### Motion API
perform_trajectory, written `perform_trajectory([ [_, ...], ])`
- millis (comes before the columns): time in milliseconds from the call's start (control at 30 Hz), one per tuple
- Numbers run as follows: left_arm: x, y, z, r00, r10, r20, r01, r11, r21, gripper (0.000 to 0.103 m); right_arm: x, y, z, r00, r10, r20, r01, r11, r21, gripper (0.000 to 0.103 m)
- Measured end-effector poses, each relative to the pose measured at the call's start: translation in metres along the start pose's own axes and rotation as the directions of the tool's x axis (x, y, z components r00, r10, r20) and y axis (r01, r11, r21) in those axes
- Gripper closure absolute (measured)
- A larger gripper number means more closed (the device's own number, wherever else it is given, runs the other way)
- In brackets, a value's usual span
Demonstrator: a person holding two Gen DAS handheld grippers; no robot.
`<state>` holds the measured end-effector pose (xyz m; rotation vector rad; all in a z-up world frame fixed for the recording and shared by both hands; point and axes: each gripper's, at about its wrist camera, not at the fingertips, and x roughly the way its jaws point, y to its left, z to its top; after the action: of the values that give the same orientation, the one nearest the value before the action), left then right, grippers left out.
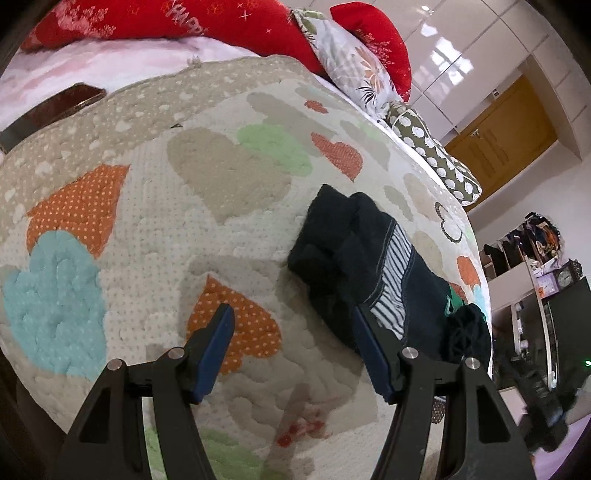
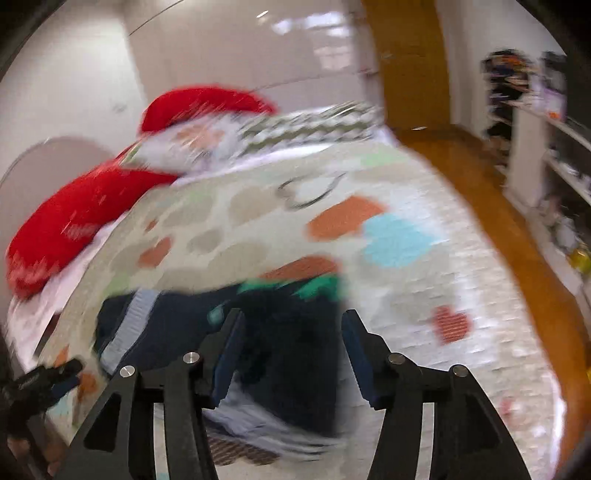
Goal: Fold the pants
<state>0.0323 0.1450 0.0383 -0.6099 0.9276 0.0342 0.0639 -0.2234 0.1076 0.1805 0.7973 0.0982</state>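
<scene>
Quilted cream bedspread with orange, teal and green hearts (image 1: 155,229) covers the bed we work on, with red pillows (image 1: 177,18) along its head. Our dark navy pants with a striped lining (image 1: 369,266) lie bunched near the bed's right-hand edge, beyond which the wooden floor (image 2: 491,206) runs open. We hold the left tongs (image 1: 293,349) spread, empty, just beside the bundle, broad bare quilt to their left. Right tongs (image 2: 291,354) are spread above the pants; that view is blurred
</scene>
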Motion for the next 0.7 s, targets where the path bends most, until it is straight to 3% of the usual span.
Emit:
perform_trajectory([
  [67, -0.004, 0.009, 0.003, 1.0, -0.002, 0.018, 0.002, 1.0, -0.018, 0.038, 0.026, 0.014, -0.006, 0.994, 0.046, -0.096, -0.048, 0.999, -0.022, 0.044],
  [167, -0.008, 0.026, 0.009, 0.999, -0.006, 0.046, 0.008, 0.999, -0.051, 0.038, 0.062, 0.022, -0.013, 0.961, 0.048, -0.272, -0.056, 0.998, -0.02, 0.045],
  [300, -0.01, 0.046, 0.012, 0.996, -0.016, 0.088, 0.023, 0.996, -0.081, 0.038, 0.037, 0.039, 0.004, 0.98, 0.026, -0.197, -0.035, 0.998, -0.044, 0.044],
  [367, -0.01, 0.051, 0.014, 0.995, -0.034, 0.089, 0.042, 0.995, -0.094, 0.038, 0.034, 0.068, 0.021, 0.976, 0.059, -0.209, -0.08, 0.993, -0.09, 0.043],
  [467, -0.012, 0.058, 0.014, 0.995, -0.044, 0.085, 0.053, 0.994, -0.099, 0.038, 0.053, 0.126, 0.04, 0.945, 0.116, -0.305, -0.173, 0.971, -0.167, 0.033],
  [533, -0.015, 0.063, 0.014, 0.995, -0.04, 0.095, 0.049, 0.994, -0.097, 0.038, 0.079, 0.169, 0.045, 0.906, 0.129, -0.402, -0.23, 0.949, -0.215, 0.031],
  [600, -0.019, 0.068, 0.015, 0.994, -0.031, 0.104, 0.041, 0.995, -0.091, 0.038, 0.104, 0.211, 0.047, 0.894, 0.07, -0.443, -0.215, 0.934, -0.286, 0.031],
  [700, -0.022, 0.076, 0.014, 0.993, -0.043, 0.109, 0.054, 0.994, -0.099, 0.038, 0.146, 0.271, 0.036, 0.871, -0.08, -0.485, -0.168, 0.879, -0.447, 0.031],
])
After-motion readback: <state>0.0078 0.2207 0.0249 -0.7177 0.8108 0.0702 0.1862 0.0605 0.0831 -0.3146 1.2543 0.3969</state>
